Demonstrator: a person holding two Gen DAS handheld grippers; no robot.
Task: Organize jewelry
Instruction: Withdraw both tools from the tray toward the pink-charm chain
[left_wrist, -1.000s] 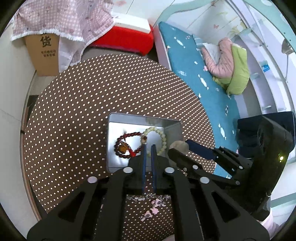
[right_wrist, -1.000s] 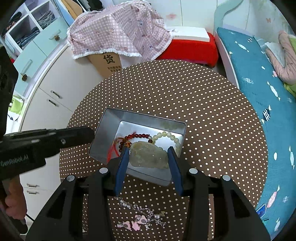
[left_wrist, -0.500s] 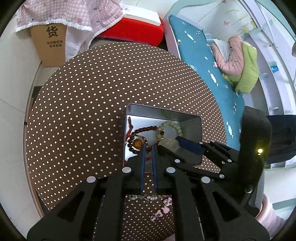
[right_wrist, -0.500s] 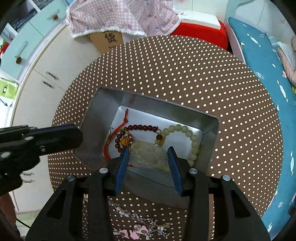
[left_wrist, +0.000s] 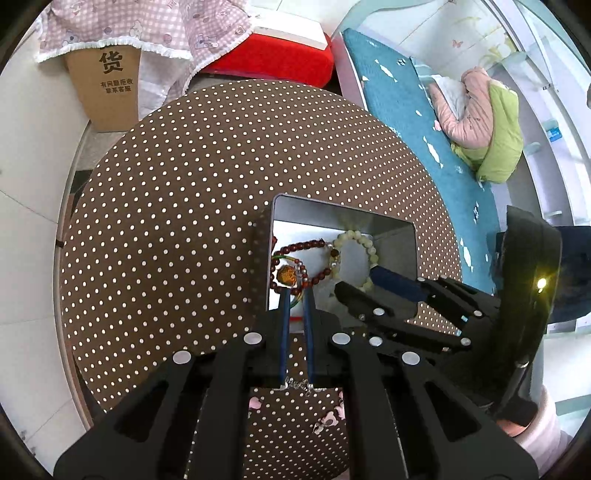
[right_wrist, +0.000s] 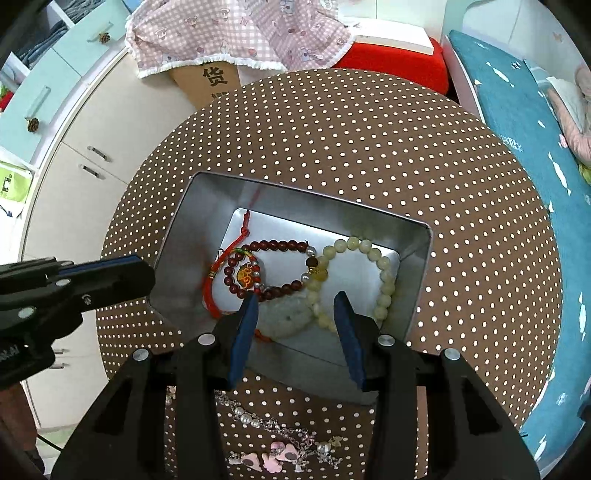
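Observation:
An open metal tin (right_wrist: 177, 236) sits on the dotted table. Inside it lie a dark red bead bracelet (right_wrist: 280, 245) with a red cord and a pale yellow bead bracelet (right_wrist: 384, 273). My right gripper (right_wrist: 296, 298) reaches down into the tin, shut on a pale jade pendant (right_wrist: 291, 314) low over the tin's floor. My left gripper (left_wrist: 297, 291) is shut with nothing clearly held, over the tin's near left edge (left_wrist: 267, 280). From the left wrist view the right gripper (left_wrist: 356, 278) enters the tin from the right. A pearl chain with pink charms (right_wrist: 273, 450) lies on the cloth in front of the tin.
The round table (right_wrist: 369, 147) wears a brown cloth with white dots. Behind it stand a cardboard box (left_wrist: 107, 88) under a pink checked cloth and a red stool (left_wrist: 273, 62). A teal bed (left_wrist: 406, 122) runs along the right, and cabinets (right_wrist: 74, 147) stand at the left.
Both grippers have sunk toward the tin. The right one has carried the jade pendant from above the rim down inside the tin. The left one stays shut.

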